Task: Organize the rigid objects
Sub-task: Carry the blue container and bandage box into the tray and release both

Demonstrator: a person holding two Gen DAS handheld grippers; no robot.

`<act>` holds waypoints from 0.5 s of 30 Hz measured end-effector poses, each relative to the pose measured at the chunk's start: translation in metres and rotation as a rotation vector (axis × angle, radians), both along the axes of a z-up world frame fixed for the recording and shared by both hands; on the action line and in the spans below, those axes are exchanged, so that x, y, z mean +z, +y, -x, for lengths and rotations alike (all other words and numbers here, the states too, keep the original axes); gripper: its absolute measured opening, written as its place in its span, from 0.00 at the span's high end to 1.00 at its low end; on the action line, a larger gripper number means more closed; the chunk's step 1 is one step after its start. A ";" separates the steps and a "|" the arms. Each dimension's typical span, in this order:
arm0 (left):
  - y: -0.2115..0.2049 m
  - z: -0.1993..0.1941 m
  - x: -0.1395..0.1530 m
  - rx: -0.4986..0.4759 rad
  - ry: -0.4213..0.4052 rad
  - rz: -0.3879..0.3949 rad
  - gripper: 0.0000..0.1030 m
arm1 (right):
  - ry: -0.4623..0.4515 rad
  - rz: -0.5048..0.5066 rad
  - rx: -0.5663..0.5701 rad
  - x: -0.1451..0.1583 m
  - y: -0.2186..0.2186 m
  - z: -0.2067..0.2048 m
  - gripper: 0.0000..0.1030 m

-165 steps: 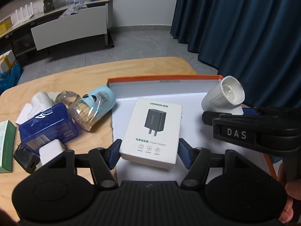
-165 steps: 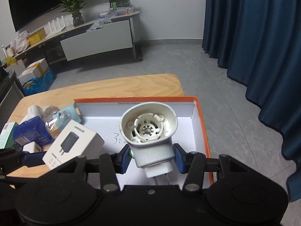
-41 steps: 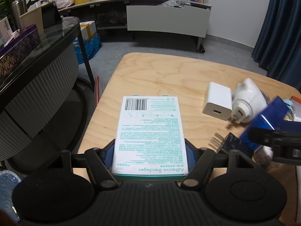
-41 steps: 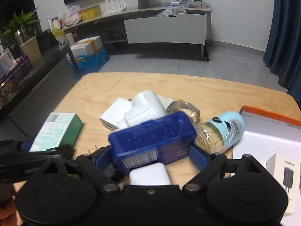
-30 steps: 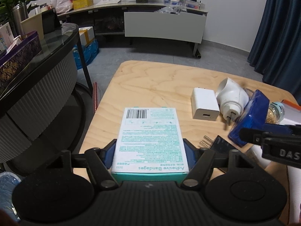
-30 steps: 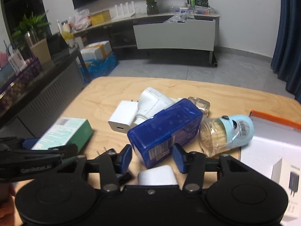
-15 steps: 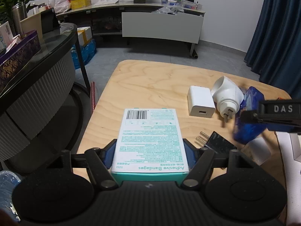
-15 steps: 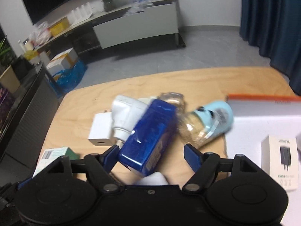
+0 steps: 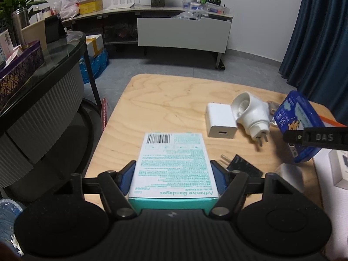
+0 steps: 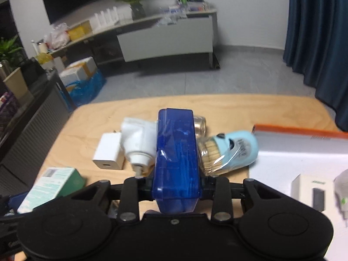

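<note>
My left gripper (image 9: 173,174) is shut on a teal and white adhesive bandages box (image 9: 174,156), held flat just above the wooden table (image 9: 165,100). My right gripper (image 10: 176,184) is shut on a blue translucent plastic box (image 10: 176,150), which stands on its narrow edge between the pads. In the left wrist view the same blue box (image 9: 293,117) hangs tilted at the right, with a black right finger (image 9: 315,138) across it.
On the table lie a white charger cube (image 10: 107,152), a white plug adapter (image 10: 137,143), a black plug (image 9: 239,165), a small glass bottle (image 10: 199,124) and a pale blue toothpick jar (image 10: 230,152). An orange-rimmed white tray (image 10: 300,130) at the right holds a power adapter carton (image 10: 313,190).
The right jaws have closed on the blue box, which has turned onto its edge and come up off the pile. The left gripper has kept still with the bandages box.
</note>
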State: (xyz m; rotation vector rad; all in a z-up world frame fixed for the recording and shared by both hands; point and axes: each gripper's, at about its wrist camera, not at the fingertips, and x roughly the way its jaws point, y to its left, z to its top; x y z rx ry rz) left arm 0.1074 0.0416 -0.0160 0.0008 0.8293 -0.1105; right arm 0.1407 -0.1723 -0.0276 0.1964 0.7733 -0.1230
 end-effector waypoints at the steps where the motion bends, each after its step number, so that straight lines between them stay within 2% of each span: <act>1: -0.001 0.002 0.002 -0.002 -0.004 0.003 0.30 | -0.010 -0.003 0.006 0.004 -0.001 0.005 0.61; 7: -0.012 0.020 0.016 -0.020 -0.023 0.010 0.30 | -0.046 0.039 0.029 0.025 -0.001 0.038 0.61; 15: -0.027 0.045 0.027 -0.033 -0.045 0.003 0.30 | -0.061 0.034 0.017 0.036 -0.008 0.084 0.61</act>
